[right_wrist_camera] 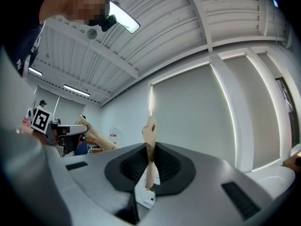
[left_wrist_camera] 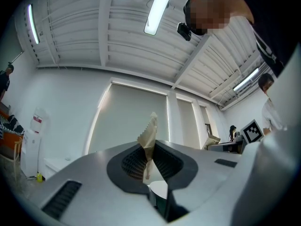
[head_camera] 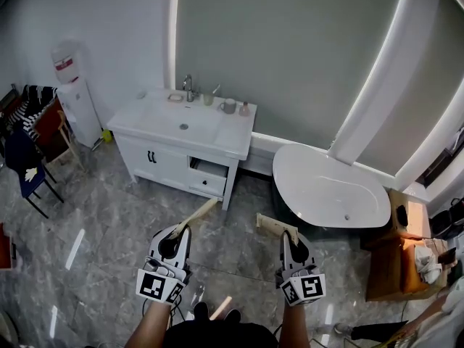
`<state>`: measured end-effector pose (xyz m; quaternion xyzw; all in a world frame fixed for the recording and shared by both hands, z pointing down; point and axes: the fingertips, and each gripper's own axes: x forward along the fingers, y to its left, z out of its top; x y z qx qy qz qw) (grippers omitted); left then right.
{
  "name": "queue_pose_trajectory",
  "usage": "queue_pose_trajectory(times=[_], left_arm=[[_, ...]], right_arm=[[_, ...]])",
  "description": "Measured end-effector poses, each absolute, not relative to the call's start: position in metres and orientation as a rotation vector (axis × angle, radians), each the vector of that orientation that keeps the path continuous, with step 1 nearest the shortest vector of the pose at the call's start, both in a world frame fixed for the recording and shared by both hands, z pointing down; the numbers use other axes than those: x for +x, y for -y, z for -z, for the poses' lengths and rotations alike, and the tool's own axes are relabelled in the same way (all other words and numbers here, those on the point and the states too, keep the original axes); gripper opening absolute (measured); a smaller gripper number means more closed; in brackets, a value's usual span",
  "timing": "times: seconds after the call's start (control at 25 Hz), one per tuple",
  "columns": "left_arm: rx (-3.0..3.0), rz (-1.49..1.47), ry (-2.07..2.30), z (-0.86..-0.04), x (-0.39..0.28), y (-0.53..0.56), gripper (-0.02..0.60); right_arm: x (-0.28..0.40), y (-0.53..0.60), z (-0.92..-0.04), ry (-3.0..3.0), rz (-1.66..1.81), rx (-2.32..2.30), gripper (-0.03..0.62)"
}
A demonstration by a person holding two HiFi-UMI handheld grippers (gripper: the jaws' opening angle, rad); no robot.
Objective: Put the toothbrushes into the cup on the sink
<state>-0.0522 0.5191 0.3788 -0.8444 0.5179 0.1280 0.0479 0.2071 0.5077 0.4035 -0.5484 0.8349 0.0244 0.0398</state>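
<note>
The left tongs (head_camera: 183, 232) are clamping the left toothbrush (head_camera: 197, 214), slanting toward the sink (head_camera: 156, 118). The right tongs (head_camera: 288, 238) are clamping the right toothbrush (head_camera: 273, 225), lying crosswise. The cup (head_camera: 229, 106) is standing well ahead, seemingly nearer the left tongs.

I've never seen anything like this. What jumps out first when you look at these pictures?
Most striking are the two hand-held tools low in the head view: the left claw pinches a tan paper-wrapped toothbrush, and the right claw pinches another. Beyond them a white sink cabinet stands against the wall, with an oval white bathtub to its right.
</note>
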Motion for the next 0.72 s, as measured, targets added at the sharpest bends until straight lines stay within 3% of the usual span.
queue_pose_trajectory(times=[0.72], left_arm=[[-2.594, -0.434, -1.549, -0.385, -0.087, -0.507, 0.049]], right_arm=[[0.177, -0.501, -0.406, -2.545, -0.099, -1.704, 0.052]])
